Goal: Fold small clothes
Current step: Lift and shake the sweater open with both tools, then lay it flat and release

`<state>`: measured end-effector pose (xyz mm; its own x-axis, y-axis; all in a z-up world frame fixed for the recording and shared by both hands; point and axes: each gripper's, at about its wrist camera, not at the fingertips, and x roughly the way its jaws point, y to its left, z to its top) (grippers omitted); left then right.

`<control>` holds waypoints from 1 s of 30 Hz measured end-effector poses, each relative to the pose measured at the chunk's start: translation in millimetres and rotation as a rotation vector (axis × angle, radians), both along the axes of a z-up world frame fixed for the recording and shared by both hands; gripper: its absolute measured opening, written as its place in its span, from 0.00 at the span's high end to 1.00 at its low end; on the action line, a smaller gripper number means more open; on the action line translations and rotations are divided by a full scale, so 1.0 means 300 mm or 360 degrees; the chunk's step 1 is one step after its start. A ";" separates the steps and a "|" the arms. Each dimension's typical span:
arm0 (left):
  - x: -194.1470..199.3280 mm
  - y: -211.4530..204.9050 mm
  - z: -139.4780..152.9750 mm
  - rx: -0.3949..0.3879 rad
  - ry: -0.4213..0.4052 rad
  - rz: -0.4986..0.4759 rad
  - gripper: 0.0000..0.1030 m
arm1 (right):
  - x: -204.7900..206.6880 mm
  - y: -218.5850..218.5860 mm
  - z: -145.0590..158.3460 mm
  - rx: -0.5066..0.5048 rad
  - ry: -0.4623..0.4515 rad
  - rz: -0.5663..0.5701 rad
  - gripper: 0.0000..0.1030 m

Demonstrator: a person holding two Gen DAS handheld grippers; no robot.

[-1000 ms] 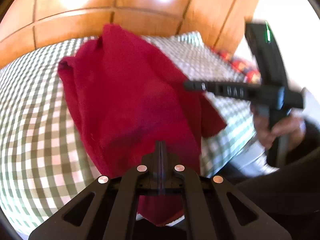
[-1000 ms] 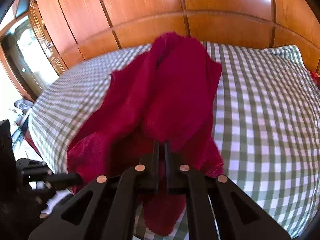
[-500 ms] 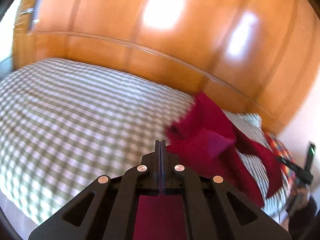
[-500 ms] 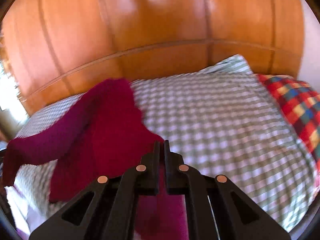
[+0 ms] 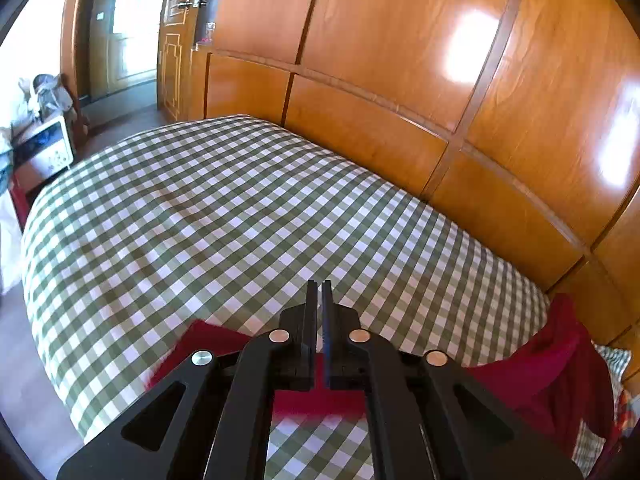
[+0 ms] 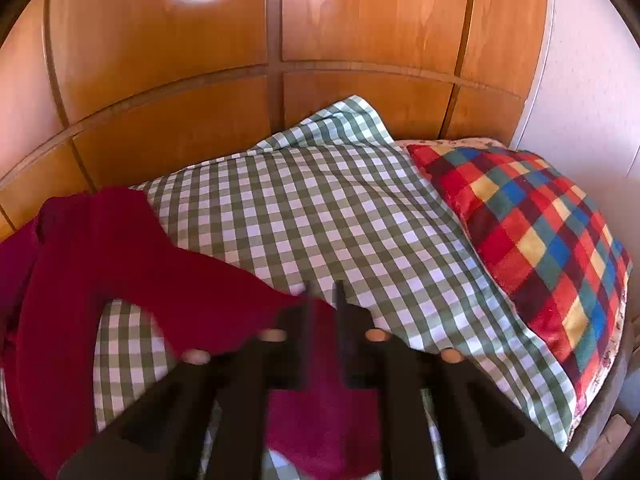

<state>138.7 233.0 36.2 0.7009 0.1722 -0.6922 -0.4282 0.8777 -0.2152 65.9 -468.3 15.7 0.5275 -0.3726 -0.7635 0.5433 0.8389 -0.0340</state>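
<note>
A bed (image 5: 224, 208) with a green-and-white checked cover stands against glossy wooden wall panels (image 5: 400, 40) that catch bright glare. A multicoloured checked pillow (image 6: 536, 240) lies at one end; daylight fills an open doorway (image 5: 128, 32).

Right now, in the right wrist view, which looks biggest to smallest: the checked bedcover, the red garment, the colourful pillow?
1. Checked bedcover, widest spread.
2. Red garment and colourful pillow: unsure. They look similar, and the garment lies nearer the camera, partly hidden.
</note>
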 end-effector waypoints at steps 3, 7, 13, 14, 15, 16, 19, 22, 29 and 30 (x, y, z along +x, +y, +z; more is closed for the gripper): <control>-0.022 -0.039 -0.003 -0.0058 -0.0031 -0.0069 0.79 | -0.048 0.048 0.027 0.0017 -0.0069 0.0056 0.42; -0.111 -0.207 -0.032 -0.0155 -0.0061 -0.0503 0.79 | -0.122 0.196 0.017 0.0342 -0.0064 0.0364 0.37; -0.234 -0.482 -0.200 -0.0475 0.0134 -0.0999 0.69 | -0.306 0.493 -0.078 0.1044 0.0123 0.0950 0.24; -0.253 -0.514 -0.225 -0.0528 0.0159 -0.1032 0.51 | -0.339 0.539 -0.092 0.1111 0.0154 0.1018 0.23; -0.268 -0.540 -0.248 -0.0556 0.0176 -0.1048 0.42 | -0.364 0.579 -0.101 0.1143 0.0177 0.1058 0.22; -0.286 -0.568 -0.265 -0.0564 0.0181 -0.1056 0.35 | -0.390 0.619 -0.118 0.1146 0.0209 0.1080 0.22; -0.310 -0.668 -0.329 -0.0565 0.0265 -0.1099 0.35 | -0.407 0.686 -0.166 0.1095 0.0269 0.1082 0.40; -0.312 -0.731 -0.346 -0.0472 0.0282 -0.1114 0.65 | -0.388 0.716 -0.163 0.0996 0.0262 0.1044 0.85; -0.330 -0.725 -0.230 -0.0413 0.0141 -0.1197 0.93 | -0.407 0.600 0.062 0.0854 -0.0054 0.1011 0.92; -0.337 -0.704 -0.208 -0.0423 0.0117 -0.1205 0.93 | -0.420 0.572 0.098 0.0832 -0.0103 0.0995 0.92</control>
<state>37.6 21.9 -26.2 0.5123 -0.5083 -0.6922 0.2411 0.8587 -0.4522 -60.1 -296.9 45.0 0.5686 0.4013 -0.7181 -0.0430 0.8862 0.4612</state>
